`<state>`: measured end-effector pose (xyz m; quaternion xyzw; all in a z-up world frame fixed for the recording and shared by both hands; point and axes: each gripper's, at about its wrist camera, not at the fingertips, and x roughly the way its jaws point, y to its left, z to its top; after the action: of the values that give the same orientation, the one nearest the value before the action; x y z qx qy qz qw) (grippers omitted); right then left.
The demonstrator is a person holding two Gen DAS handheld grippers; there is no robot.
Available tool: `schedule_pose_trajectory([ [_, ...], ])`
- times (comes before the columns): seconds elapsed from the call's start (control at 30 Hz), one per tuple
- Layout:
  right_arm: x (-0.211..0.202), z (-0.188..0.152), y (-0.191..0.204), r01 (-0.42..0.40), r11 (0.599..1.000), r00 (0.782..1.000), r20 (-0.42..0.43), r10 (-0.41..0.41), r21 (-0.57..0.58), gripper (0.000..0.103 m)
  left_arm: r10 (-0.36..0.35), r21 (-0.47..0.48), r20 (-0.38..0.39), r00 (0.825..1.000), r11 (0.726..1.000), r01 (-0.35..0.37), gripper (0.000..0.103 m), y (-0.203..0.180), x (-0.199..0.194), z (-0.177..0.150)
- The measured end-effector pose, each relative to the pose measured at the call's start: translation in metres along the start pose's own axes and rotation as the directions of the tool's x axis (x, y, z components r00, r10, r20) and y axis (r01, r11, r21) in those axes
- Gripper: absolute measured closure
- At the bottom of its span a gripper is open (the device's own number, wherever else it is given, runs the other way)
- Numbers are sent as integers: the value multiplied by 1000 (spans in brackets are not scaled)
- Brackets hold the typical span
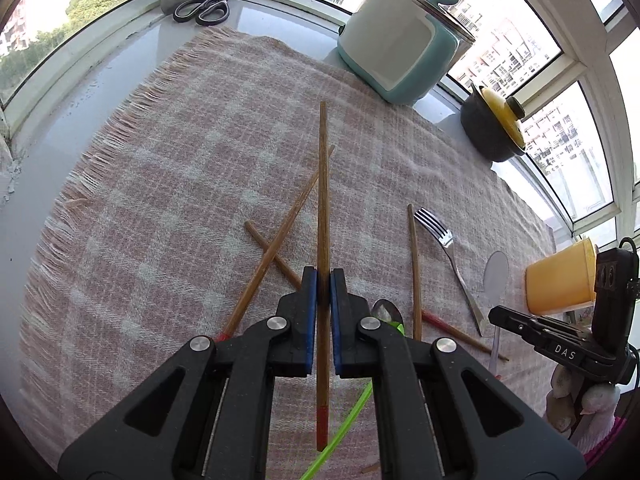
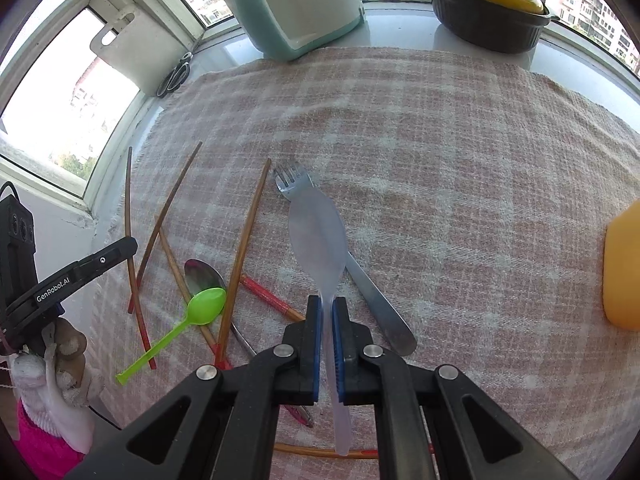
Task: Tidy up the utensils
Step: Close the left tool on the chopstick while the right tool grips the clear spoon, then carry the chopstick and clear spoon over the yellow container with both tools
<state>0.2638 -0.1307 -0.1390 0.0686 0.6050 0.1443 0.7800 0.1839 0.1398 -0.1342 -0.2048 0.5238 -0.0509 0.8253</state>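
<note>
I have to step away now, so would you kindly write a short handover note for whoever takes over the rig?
Left hand-held gripper: shut on a wooden chopstick.
Right hand-held gripper: shut on a translucent plastic spoon.
Loose on the checked cloth: more chopsticks, metal fork, metal spoon, green spoon.
Yellow cup at the right edge.
Done: two items gripped. Left: sort the rest.
</note>
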Motion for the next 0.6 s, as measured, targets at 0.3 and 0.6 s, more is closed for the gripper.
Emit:
schedule_pose_trajectory([
  [0.3,-23,-4,4,-17,1000,998,62,16,20,100,-11,35,38,999,999,10,99,-10,-18,6],
  [0.6,-51,-21,-2,-12,998,991,135,4,59,100,-81,86,36,996,993,77,99,-37,-30,-4],
])
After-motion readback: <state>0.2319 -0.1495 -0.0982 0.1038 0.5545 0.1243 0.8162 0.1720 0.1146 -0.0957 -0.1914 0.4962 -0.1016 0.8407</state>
